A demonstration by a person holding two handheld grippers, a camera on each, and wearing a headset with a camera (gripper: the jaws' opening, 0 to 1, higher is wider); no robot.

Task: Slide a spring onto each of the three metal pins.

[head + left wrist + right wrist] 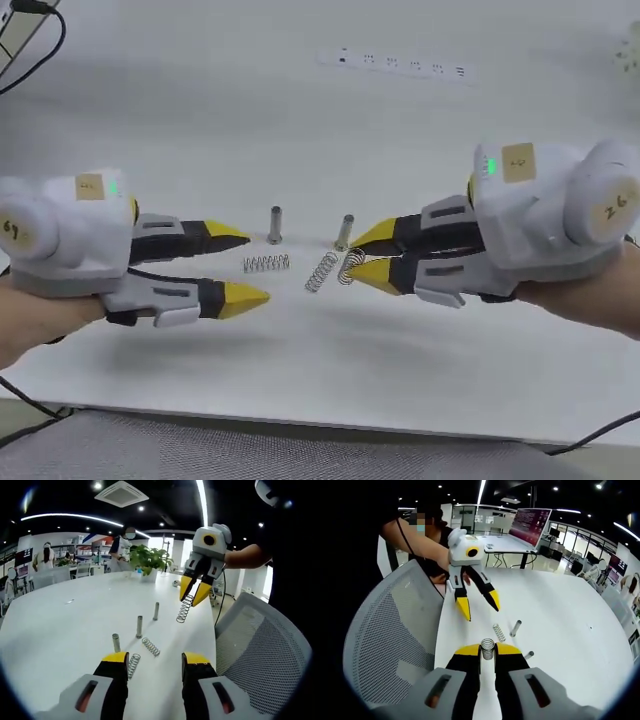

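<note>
Two short metal pins (275,224) (345,232) stand upright on the white table (300,130). In the left gripper view three pins stand in a row: (116,642), (139,626), (156,611). My right gripper (365,258) is shut on a spring (350,266), which shows end-on between its yellow tips (487,649) and hangs slanted just above the table (185,609). Two more springs (265,263) (322,271) lie loose between the grippers. My left gripper (250,267) is open, with nothing between its fingers (115,659), close to the nearest pin and a loose spring (133,664).
A white power strip (400,65) lies at the table's far side, and a black cable (40,40) runs at the far left. A grey mesh chair back (260,645) stands by the near table edge. A potted plant (147,560) sits further along the table.
</note>
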